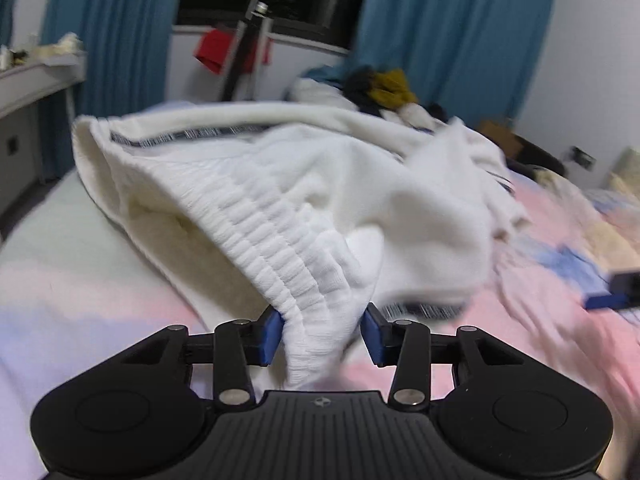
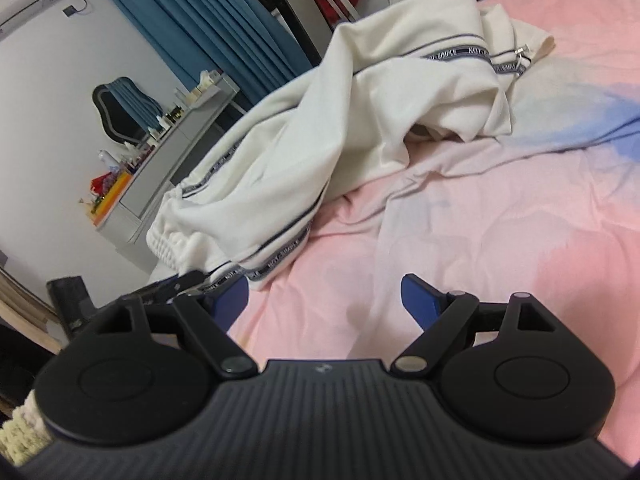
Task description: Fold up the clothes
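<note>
**Waistband caught, trousers not yet squared**

The left gripper's point(image 1: 322, 334) blue pads point(image 1: 270, 336) stand either side of the ribbed elastic waistband point(image 1: 296, 264), which bunches between them; the jaws are part-closed and appear to hold it, though the right-hand pad seems barely to touch the cloth. The right gripper point(image 2: 325, 300) hangs with jaws spread wide and empty above the pink bedsheet point(image 2: 460, 240). The white trousers point(image 2: 320, 120), trimmed with a lettered stripe, lie crumpled across the bed, legs twisted over each other, a heap of other clothes point(image 1: 380, 86) beyond. The thick elastic could slip from so loose a pinch if lifted, and folding over the tangled legs would likely lock in creases.
</note>
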Action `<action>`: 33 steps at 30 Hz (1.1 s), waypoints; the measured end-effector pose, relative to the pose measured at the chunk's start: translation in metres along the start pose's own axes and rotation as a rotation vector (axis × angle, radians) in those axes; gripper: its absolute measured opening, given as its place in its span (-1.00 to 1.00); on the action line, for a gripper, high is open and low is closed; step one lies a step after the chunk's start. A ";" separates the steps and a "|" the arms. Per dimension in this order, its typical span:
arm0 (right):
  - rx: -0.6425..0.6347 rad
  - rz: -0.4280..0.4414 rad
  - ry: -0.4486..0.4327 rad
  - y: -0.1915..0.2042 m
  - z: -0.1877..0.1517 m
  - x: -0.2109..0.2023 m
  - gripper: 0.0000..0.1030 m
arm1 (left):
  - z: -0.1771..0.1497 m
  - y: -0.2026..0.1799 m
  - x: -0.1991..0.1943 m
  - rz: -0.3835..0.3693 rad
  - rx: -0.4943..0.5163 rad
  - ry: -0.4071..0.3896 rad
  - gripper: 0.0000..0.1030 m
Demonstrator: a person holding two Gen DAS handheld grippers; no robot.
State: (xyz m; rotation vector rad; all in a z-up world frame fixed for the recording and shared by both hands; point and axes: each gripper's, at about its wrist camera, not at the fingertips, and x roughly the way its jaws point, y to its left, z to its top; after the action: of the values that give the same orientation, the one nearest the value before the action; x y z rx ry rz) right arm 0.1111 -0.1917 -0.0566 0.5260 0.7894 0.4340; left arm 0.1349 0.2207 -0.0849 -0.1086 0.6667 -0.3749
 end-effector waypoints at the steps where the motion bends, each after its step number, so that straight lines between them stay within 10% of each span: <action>1: 0.003 -0.003 0.008 0.000 -0.001 0.001 0.65 | -0.005 0.002 -0.006 -0.042 0.001 0.016 -0.19; 6: 0.000 -0.013 0.030 0.003 -0.007 0.004 0.65 | -0.022 0.006 -0.028 -0.115 -0.015 -0.011 -0.17; 14: -0.012 -0.032 0.042 0.004 -0.009 0.008 0.65 | -0.020 -0.021 0.006 0.056 0.106 0.017 0.31; 17: -0.014 -0.045 0.049 0.003 -0.010 0.011 0.65 | -0.018 -0.030 0.015 0.094 0.157 0.004 0.11; 19: -0.016 -0.055 0.053 0.002 -0.010 0.014 0.65 | -0.014 -0.030 0.017 0.065 0.136 0.006 -0.67; 33: 0.077 -0.038 0.044 -0.016 -0.004 0.011 0.65 | -0.006 0.028 -0.097 0.071 0.015 -0.075 -0.78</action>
State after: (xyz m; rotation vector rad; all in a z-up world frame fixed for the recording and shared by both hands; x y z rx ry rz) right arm 0.1178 -0.1975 -0.0742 0.5740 0.8593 0.3825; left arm 0.0695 0.2829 -0.0389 -0.0839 0.5920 -0.3063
